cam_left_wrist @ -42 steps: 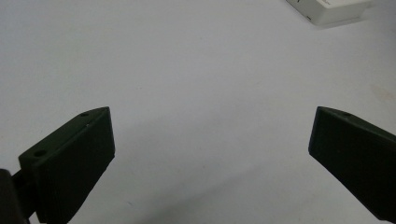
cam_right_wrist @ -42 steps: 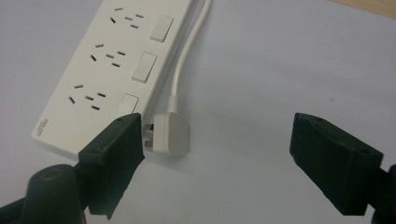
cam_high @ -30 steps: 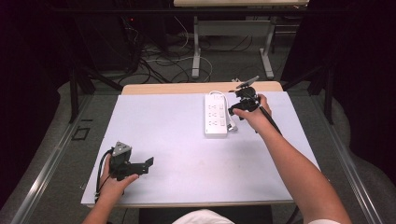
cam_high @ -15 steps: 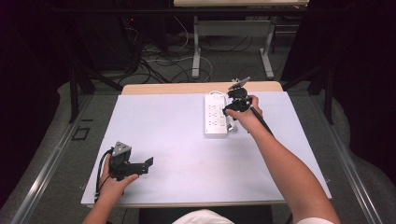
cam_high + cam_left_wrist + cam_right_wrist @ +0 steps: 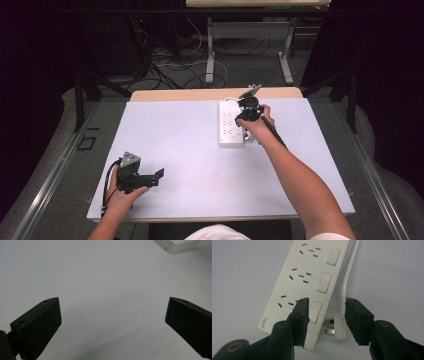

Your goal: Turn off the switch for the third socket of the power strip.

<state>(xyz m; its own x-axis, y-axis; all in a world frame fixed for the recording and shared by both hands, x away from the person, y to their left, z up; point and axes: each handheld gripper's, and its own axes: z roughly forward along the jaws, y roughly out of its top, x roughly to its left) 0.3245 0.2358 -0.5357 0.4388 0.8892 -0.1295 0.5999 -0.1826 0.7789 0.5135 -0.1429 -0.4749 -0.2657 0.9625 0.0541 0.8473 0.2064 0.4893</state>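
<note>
White plastic plug [image 5: 339, 328] with metal pins lies on the pale grey table [image 5: 190, 145] just beside the near end of the white three-socket power strip [image 5: 309, 287], its white cord [image 5: 348, 272] running along the strip's switch side. The right claw [image 5: 327, 315] hangs over it, the jaws having just been closing; they straddle the plug and the strip's edge, one jaw over the nearest rocker switch, and the pads do not press on it. From the high view, the strip [image 5: 230, 125] sits at the table's far middle. The left claw [image 5: 152, 177] rests near the front left edge, well apart, jaws spread wide with nothing between them.
</note>
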